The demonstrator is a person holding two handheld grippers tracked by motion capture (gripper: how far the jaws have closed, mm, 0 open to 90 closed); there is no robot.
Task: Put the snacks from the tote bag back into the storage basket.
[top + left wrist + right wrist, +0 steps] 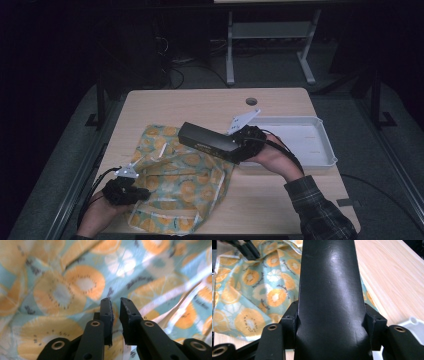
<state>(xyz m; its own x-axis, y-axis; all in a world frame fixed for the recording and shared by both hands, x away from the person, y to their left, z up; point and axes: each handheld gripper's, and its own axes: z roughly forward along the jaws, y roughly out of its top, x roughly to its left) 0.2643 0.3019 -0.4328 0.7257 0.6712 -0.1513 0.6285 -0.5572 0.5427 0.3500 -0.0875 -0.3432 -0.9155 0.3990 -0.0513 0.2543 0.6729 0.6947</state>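
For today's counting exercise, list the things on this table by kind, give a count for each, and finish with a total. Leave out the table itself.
Fruit-print bag: 1
Black box: 1
White tray: 1
Grippers: 2, the left gripper shut on the bag's edge, the right gripper shut on the box
Total: 5

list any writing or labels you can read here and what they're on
None can be read.
Black box: a small pale mark on its side, too small to read.
Fruit-print bag: dark script repeated among the fruit slices, too blurred to read.
White tray: no text visible.
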